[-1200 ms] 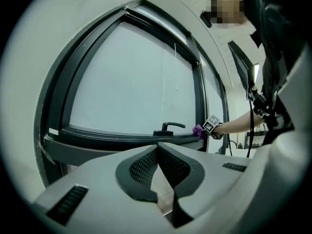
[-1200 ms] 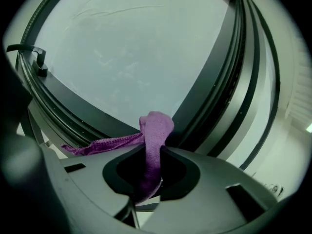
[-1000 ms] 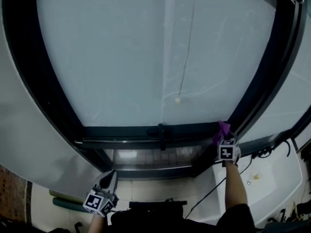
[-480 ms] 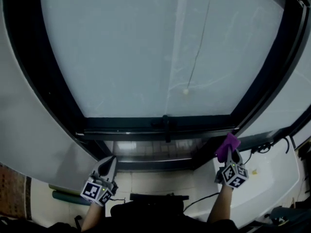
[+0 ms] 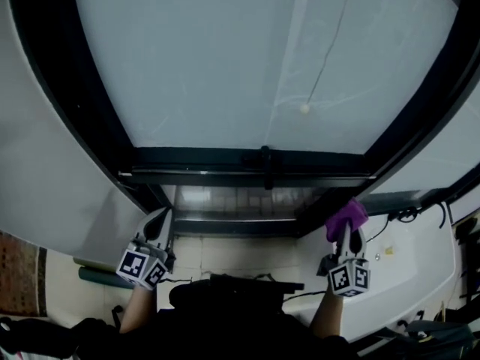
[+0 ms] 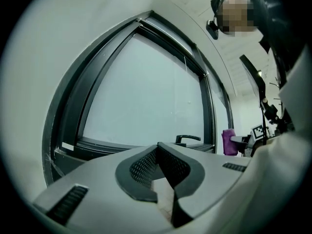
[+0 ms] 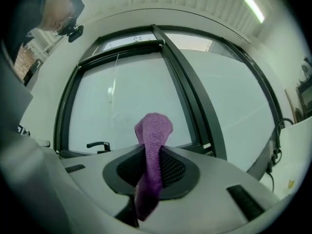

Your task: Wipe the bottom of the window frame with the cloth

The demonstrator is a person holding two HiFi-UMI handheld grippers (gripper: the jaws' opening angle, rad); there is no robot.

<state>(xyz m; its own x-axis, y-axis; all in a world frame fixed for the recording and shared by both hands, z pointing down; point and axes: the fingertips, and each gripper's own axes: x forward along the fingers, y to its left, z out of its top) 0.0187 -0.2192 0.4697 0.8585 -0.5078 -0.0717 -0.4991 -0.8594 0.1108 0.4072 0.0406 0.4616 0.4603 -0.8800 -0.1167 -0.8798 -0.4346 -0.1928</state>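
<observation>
Right gripper [image 7: 155, 152] clamps cloth [image 7: 155, 126]; overhead, probably so.

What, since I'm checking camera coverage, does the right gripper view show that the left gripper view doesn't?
Only the right gripper view: the right gripper up close, its jaws clamped on the purple cloth, plus a ceiling light and a black cable. Only the left gripper view: the left gripper, jaws together with nothing between them. Both: the dark window frame, its handle, and the cloth, which is small at the right edge of the left gripper view.
</observation>
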